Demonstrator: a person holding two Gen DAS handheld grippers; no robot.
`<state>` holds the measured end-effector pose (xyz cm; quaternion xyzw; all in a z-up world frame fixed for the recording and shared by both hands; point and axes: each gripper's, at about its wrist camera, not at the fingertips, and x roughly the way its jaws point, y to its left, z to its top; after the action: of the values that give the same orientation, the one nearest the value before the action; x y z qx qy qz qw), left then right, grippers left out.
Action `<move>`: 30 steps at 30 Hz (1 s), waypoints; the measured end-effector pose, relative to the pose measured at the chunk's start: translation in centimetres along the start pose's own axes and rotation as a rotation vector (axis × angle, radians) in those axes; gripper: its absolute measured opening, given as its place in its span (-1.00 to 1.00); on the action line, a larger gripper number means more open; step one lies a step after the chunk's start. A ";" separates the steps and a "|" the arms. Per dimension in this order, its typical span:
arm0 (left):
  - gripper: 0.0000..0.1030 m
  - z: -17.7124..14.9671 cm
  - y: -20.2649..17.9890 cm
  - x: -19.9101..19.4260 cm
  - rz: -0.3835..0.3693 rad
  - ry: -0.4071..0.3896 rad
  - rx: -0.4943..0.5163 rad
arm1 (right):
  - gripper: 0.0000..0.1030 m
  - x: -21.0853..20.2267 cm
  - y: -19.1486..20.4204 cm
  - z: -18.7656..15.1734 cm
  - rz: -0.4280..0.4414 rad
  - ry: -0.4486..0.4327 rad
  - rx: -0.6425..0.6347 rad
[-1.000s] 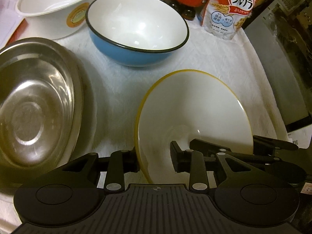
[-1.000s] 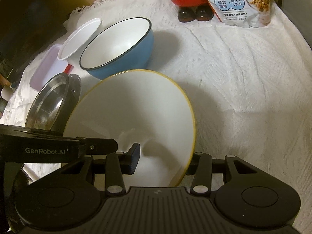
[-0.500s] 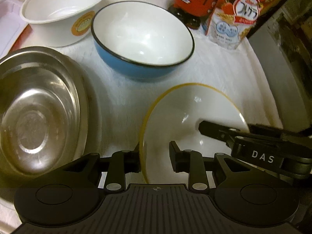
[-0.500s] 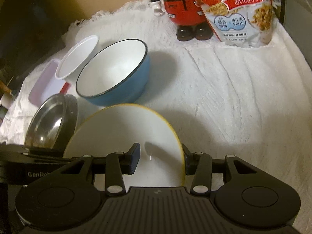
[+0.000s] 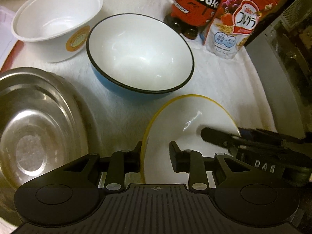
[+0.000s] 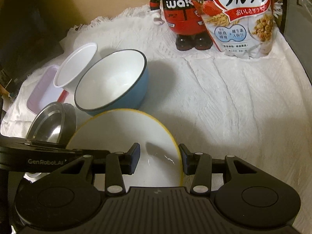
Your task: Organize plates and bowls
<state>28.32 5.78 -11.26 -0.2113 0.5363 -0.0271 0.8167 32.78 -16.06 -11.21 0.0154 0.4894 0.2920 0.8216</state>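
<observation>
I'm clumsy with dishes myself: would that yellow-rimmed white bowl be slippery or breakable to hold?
Probably stiff: the yellow-rimmed bowl keeps its round shape with a gripper on each side. Its glossy, glinting inside suggests a slippery glaze. Looks like enamel or ceramic, so it may chip if dropped.

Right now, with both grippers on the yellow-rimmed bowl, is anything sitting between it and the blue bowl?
Nothing visible. Only bare white cloth lies between the yellow-rimmed bowl and the blue bowl. The steel bowl sits off to one side.

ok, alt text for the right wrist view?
Right hand-held gripper straddles the right rim of a yellow-rimmed white bowl; the left hand-held gripper reaches in at its left edge. Behind, on white cloth, sit a blue bowl and cereal bag.
</observation>
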 end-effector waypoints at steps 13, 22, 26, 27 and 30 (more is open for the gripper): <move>-0.40 6.8 2.7 -6.9 0.103 -0.144 -0.018 | 0.38 -2.3 2.1 7.1 -0.069 -0.078 -0.138; -0.34 9.4 6.2 -3.3 0.176 -0.096 -0.079 | 0.47 1.9 4.8 10.5 -0.096 -0.028 -0.185; -0.35 9.9 6.4 -1.9 0.171 -0.069 -0.094 | 0.35 5.6 3.8 11.5 -0.055 0.071 -0.105; -0.35 10.1 6.4 -1.6 0.169 -0.060 -0.099 | 0.16 6.5 3.6 11.6 -0.043 0.100 -0.087; -0.38 10.6 6.2 -0.6 0.123 -0.022 -0.098 | -0.17 8.6 3.1 11.4 0.017 0.187 -0.035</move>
<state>36.31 14.96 -9.48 -0.2181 0.5400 0.0518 0.8113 43.68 -6.26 -11.15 -0.0217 0.5586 0.3077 0.7700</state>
